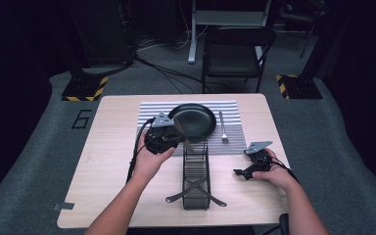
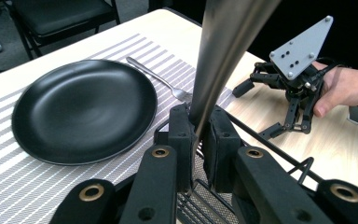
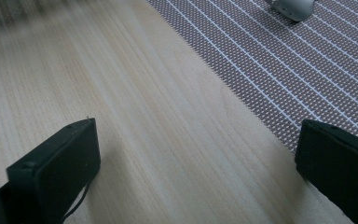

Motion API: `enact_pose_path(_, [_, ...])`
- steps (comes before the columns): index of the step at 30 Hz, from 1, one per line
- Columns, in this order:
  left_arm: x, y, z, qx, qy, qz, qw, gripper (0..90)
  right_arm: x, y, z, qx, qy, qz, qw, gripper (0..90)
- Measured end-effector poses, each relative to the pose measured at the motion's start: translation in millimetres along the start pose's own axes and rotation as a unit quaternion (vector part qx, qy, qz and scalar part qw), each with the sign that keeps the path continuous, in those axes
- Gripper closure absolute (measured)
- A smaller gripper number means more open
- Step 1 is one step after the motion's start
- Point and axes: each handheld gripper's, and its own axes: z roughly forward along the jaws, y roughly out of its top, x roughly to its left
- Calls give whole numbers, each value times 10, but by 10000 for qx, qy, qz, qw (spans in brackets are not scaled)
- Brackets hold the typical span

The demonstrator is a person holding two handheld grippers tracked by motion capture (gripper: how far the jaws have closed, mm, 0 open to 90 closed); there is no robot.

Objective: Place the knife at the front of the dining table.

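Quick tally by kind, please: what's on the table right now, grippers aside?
Plate: 1
Placemat: 1
Fork: 1
Wire caddy: 1
Utensil held in the left gripper: 1
Total: 5

The surface (image 1: 112, 161) is pale wood with a fine lengthwise grain. On it lies a placemat (image 1: 152, 110) striped grey and white; close up, in the right gripper view, its weave shows as brown-grey dots between thin white lines. The plate (image 1: 193, 120) is matte black. The fork (image 1: 223, 128) is shiny silver. The wire caddy (image 1: 196, 176) is black. Each gripper is black: the left gripper (image 2: 198, 140) has brass-coloured rivets, the right gripper (image 1: 239, 172) carries a light grey plate. The utensil handle (image 2: 223, 51) is dull silver-grey.
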Motion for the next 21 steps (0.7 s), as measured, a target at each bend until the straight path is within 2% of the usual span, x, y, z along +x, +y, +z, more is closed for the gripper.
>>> enact_pose_path(8, [11,95,-186,-44,8,-14,10000,826,0,0,0,2,2,-3,10000,0])
enact_pose_path(9, [18,111,-237,-82,-11,-81,9999,826,-1,0,0,3,3,-10,10000,0])
enact_pose_path(21, [81,184,-545,-313,100,-130,9994,826,-1,0,0,1,3,-9,10000,0])
